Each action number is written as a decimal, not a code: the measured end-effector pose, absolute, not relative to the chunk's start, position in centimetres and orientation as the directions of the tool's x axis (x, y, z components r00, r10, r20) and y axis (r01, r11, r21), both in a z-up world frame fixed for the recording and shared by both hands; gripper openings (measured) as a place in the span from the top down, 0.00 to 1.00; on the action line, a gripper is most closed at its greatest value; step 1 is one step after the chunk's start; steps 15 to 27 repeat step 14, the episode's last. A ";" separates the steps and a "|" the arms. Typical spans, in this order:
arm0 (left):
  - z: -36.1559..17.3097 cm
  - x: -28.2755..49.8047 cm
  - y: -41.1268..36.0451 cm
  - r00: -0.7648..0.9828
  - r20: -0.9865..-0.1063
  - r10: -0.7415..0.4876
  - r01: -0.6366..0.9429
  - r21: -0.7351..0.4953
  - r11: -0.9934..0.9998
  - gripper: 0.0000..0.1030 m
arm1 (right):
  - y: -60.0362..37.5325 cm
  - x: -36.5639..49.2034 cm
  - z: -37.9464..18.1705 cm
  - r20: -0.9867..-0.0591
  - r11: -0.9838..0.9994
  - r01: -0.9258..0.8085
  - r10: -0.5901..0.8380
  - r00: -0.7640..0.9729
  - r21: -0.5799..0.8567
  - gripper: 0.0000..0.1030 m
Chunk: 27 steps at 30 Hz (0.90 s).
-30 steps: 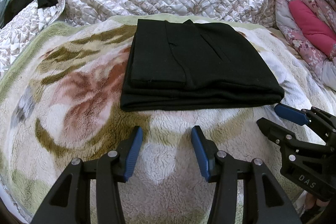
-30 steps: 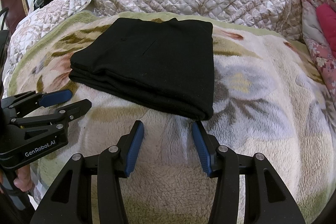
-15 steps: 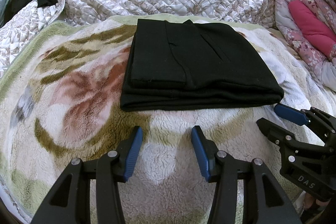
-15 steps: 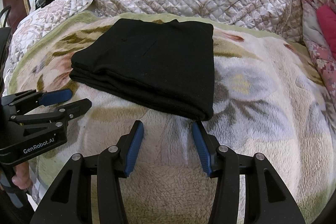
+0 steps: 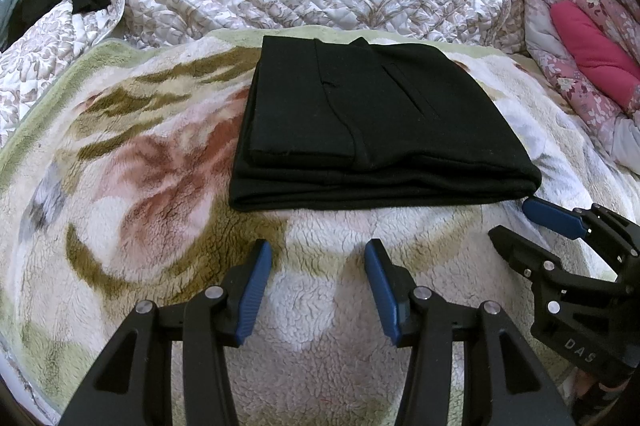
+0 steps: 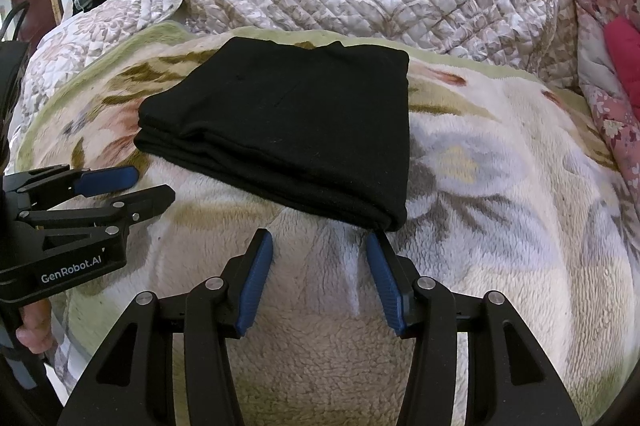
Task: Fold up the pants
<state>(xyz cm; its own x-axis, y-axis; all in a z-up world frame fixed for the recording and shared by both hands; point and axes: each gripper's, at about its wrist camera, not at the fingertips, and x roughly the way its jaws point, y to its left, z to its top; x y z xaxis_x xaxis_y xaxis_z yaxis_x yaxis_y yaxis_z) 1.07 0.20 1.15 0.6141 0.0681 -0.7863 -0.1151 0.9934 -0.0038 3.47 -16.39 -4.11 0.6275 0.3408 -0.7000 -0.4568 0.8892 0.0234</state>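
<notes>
Nothing has shifted over the last second: the black pants (image 5: 372,130) lie folded into a compact stack on the fleece blanket (image 5: 132,162), at twelve o'clock from the left gripper (image 5: 318,258). The right gripper (image 6: 320,246) hovers alongside. Both sets of jaws are part open and empty, so the fold looks finished.

Folded blk pants (image 5: 372,122) on fleece blanket (image 5: 120,186)

nothing visibly changed; pants (image 5: 372,130) lie folded as before.
</notes>
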 end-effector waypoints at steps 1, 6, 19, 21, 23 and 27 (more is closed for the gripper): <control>1.2 1.1 0.2 0.614 -0.786 0.068 -0.115 -0.004 0.993 0.50 | -16.4 3.3 -4.2 -0.698 0.890 -0.456 0.341 0.629 0.023 0.51; 1.2 1.1 0.2 0.614 -0.786 0.067 -0.114 -0.004 0.993 0.50 | -16.7 4.0 -4.4 -0.687 0.890 -0.455 0.347 0.639 0.026 0.51; 1.2 1.0 0.5 0.615 -0.786 0.063 -0.118 -0.013 0.993 0.50 | -17.1 3.5 -4.6 -0.667 0.889 -0.453 0.377 0.643 0.065 0.50; 1.2 1.0 0.5 0.615 -0.786 0.063 -0.118 -0.013 0.993 0.50 | -17.1 3.5 -4.6 -0.667 0.889 -0.453 0.377 0.643 0.065 0.50; 1.2 1.0 0.5 0.615 -0.786 0.063 -0.118 -0.013 0.993 0.50 | -17.1 3.5 -4.6 -0.667 0.889 -0.453 0.377 0.643 0.065 0.50; 1.2 1.0 0.5 0.615 -0.786 0.063 -0.118 -0.013 0.993 0.50 | -17.1 3.5 -4.6 -0.667 0.889 -0.453 0.377 0.643 0.065 0.50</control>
